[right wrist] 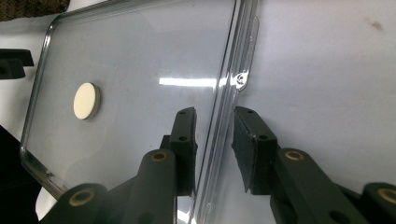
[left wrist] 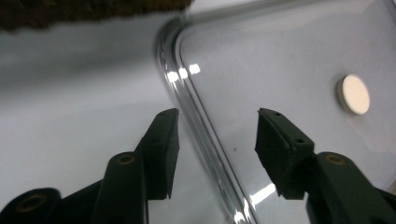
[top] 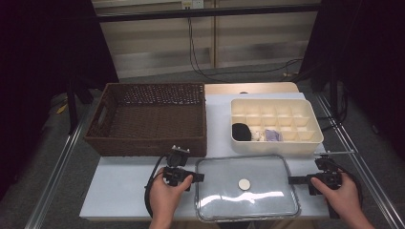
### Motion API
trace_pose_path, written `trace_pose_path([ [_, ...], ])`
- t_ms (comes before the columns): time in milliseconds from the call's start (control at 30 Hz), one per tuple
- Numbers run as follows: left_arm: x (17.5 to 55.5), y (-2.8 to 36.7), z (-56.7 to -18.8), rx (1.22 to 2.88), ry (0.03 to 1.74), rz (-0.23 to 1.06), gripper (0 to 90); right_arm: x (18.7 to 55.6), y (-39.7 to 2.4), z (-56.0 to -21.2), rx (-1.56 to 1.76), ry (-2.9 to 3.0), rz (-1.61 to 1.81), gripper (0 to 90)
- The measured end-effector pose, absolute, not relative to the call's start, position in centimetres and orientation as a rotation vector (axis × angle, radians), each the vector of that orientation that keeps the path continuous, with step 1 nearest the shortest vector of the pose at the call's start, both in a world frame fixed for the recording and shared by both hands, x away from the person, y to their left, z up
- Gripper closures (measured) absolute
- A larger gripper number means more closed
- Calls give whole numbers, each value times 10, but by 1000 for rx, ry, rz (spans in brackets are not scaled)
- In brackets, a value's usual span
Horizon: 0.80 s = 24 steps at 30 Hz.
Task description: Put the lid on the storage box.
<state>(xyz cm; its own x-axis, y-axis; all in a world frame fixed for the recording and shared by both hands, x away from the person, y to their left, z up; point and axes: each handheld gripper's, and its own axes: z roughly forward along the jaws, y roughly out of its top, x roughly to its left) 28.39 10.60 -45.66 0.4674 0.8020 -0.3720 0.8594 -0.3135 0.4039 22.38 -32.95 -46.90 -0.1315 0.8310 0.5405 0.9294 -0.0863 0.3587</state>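
Two grippers, left gripper (top: pixel 197 177), right gripper (top: pixel 292 180), one clear lid (top: pixel 248 200), one basket (top: pixel 148 119)

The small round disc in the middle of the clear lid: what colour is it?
Cream-white, with a slightly darker edge. The disc on the clear lid shows best in the right gripper view.

Two matte black grippers, left gripper (top: pixel 193 177) and right gripper (top: pixel 292 180), each trailing a black cable, with angular fingers (left wrist: pixel 161 149), brass-coloured pivot rivets, small screw holes in the pads, bare forearms, no sleeves.
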Motion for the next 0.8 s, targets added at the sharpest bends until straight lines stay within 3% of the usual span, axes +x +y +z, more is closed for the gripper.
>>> trace_pose_path([
  [433,291,91,-460,2115,1360,-174,469,223,-333,-468,-1976,-1989,-1034,617],
  [800,284,91,-460,2139,1332,-238,491,218,-341,-467,-1988,-1977,-1009,637],
])
